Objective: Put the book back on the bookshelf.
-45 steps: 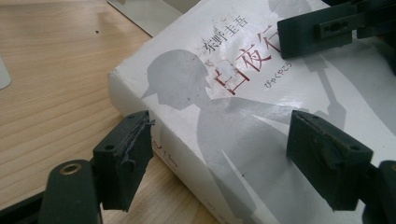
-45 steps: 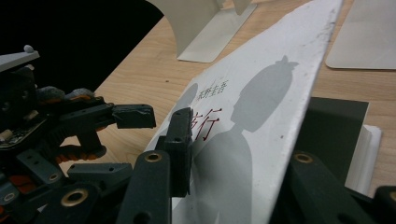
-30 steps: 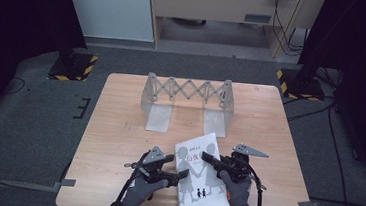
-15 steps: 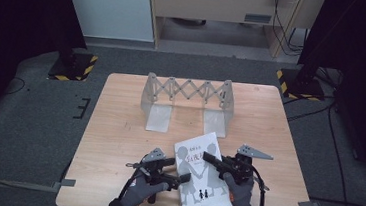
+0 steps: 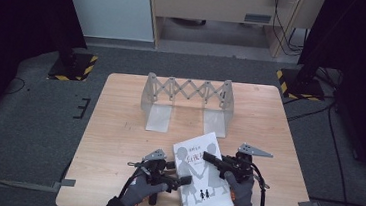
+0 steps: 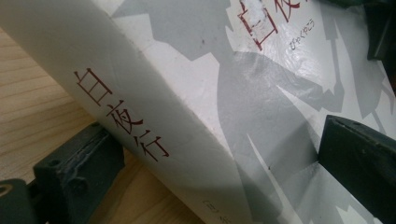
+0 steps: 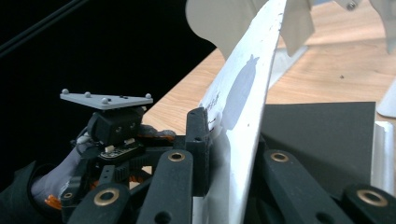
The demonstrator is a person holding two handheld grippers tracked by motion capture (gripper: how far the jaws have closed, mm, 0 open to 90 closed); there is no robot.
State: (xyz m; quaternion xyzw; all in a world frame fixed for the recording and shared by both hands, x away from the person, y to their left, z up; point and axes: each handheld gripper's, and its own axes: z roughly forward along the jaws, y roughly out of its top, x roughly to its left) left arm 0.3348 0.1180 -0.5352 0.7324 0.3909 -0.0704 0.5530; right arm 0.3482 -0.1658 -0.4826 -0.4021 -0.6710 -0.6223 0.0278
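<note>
A white book (image 5: 202, 171) lies near the worktop's (image 5: 118, 127) front edge. The left hand-held gripper (image 5: 180, 181) clamps its spine edge; the right hand-held gripper (image 5: 209, 159) clamps its cover. A grey expanding rack (image 5: 186, 98) stands behind, well apart, toward the far edge.

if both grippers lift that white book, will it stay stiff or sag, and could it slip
The book has a thick spine, so it probably stays fairly stiff. Its front cover, pinched alone by the right gripper, may flex open. The cover looks smooth and somewhat glossy, so the fingers could slip.
</note>
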